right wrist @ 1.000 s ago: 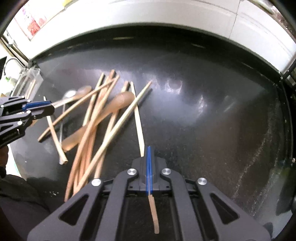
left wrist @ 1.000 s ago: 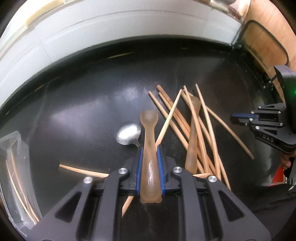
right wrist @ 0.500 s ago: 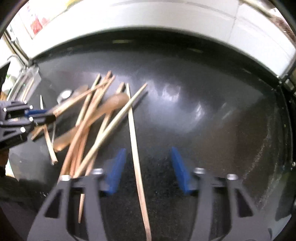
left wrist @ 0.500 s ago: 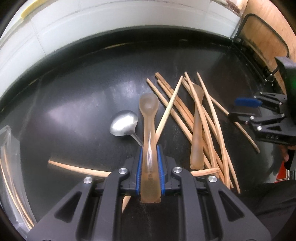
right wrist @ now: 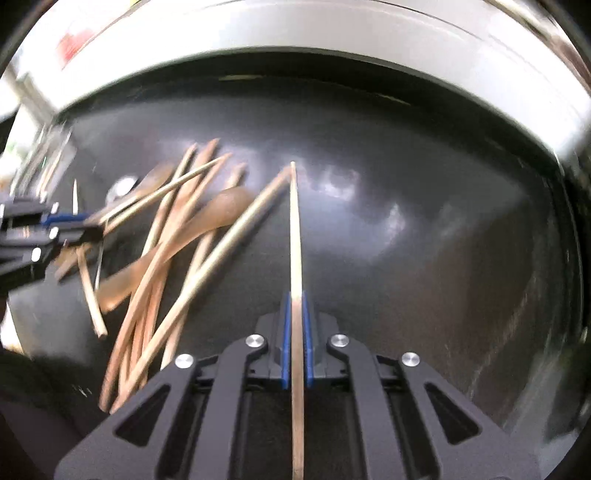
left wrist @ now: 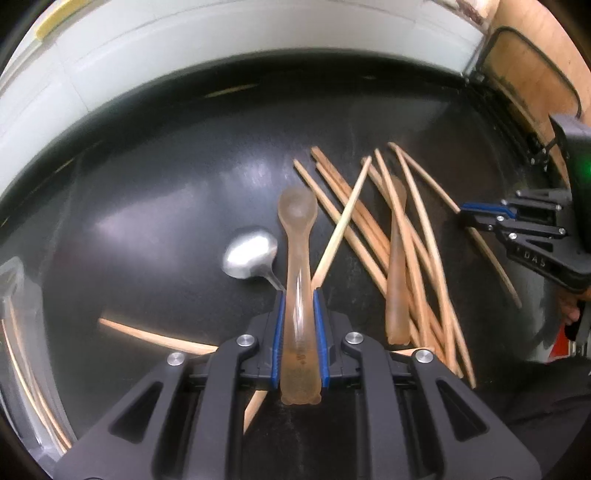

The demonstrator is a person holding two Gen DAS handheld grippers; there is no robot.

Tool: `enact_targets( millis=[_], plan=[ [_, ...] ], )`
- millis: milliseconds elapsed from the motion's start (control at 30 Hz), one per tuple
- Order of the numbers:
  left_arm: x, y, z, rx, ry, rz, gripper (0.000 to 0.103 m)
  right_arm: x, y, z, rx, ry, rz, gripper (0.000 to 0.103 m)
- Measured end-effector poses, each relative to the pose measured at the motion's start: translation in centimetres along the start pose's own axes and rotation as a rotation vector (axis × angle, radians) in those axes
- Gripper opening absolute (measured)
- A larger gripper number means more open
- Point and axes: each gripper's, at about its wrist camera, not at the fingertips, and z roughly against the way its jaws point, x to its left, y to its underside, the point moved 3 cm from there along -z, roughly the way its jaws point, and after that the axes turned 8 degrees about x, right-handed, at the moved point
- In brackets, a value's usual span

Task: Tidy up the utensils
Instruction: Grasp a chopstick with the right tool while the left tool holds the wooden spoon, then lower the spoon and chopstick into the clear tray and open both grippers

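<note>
Translucent amber plastic spoon [left wrist: 297,236]; second amber spoon [left wrist: 397,258] among pale tan wooden chopsticks [left wrist: 347,218]. Silver metal spoon [left wrist: 249,253]. Glossy black table [left wrist: 155,192]. Black grippers, blue pads [left wrist: 277,332]. Held chopstick [right wrist: 295,229] pale tan. White wall [left wrist: 221,33].

You are working at what looks like a kitchen counter. Below and ahead of your grippers lies a glossy black worktop [left wrist: 155,206], and beyond it runs a white tiled wall [left wrist: 221,33], the sort of splashback found behind a cooking area. Eating utensils are scattered on the top: wooden chopsticks [left wrist: 417,236], a metal spoon [left wrist: 249,253] and translucent plastic spoons [left wrist: 397,258]. At the left edge of your left gripper's view stands a clear container [left wrist: 22,354] with sticks in it. To the far right is a wooden panel [left wrist: 535,48].
</note>
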Motion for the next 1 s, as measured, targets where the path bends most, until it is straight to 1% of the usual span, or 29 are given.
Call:
enact_targets(
  millis=[133,200,333,400,533,600,700,800,867,1000],
  plan=[
    [0.0,-0.2,2.0,-0.033,0.005,0.026,0.014,-1.9,0.8,1.6,-0.010,-0.032,-0.108,0.007],
    [0.0,-0.1,3.2,-0.051,-0.004,0.039,0.014,-2.3,1.1,2.8,-0.023,-0.054,-0.143,0.007],
    [0.3,1.0,4.7,-0.057,-0.009,0.075,0.014,-1.3,2.1,4.3,-0.037,-0.062,-0.149,0.007],
    [0.6,2.0,5.5,-0.075,0.002,0.103,0.014,-0.3,2.8,5.4,-0.058,-0.069,-0.140,0.007],
    [1.2,3.7,7.6,-0.112,-0.024,0.128,0.014,1.2,3.5,7.4,-0.084,-0.089,-0.124,0.007],
    [1.8,4.6,8.8,-0.130,-0.044,0.150,0.014,2.4,3.5,8.4,-0.091,-0.097,-0.108,0.007],
    [2.8,5.6,10.6,-0.136,-0.066,0.203,0.014,4.3,3.0,10.2,-0.102,-0.119,-0.085,0.007],
    [4.1,6.3,12.9,-0.145,-0.093,0.256,0.014,6.7,1.9,11.5,-0.104,-0.154,-0.068,0.007],
    [5.2,6.8,14.7,-0.156,-0.118,0.288,0.014,9.2,1.1,12.3,-0.106,-0.188,-0.046,0.007],
    [8.1,8.2,18.0,-0.181,-0.128,0.370,0.014,14.7,-0.3,13.9,-0.113,-0.252,0.012,0.007]
  ],
)
